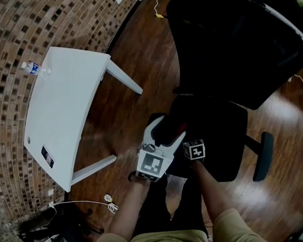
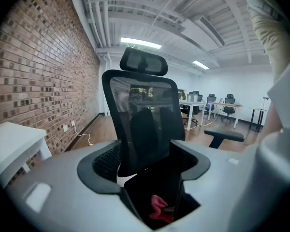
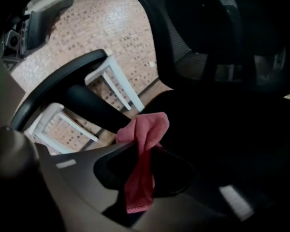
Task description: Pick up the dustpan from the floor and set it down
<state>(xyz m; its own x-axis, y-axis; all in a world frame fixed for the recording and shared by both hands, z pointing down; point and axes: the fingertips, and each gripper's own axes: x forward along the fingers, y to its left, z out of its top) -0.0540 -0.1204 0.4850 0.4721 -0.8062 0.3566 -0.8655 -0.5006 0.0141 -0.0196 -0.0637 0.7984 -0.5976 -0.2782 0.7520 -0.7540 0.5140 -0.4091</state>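
Your right tool (image 3: 146, 151) is clamped on a pink cloth (image 3: 144, 129), which bunches above the jaws and hangs down between them. Your left tool (image 2: 147, 163) has its jaws apart, and neither pad presses on anything. A scrap of red sits low in the gap, but I can't tell whether it touches. Both tools hang close together over the seat of a black office chair (image 1: 232, 44). A white table (image 1: 65, 110) stands left of it on the wooden floor (image 1: 136, 54), with a water bottle (image 1: 33, 68) at its far corner. The dustpan shows in no view.
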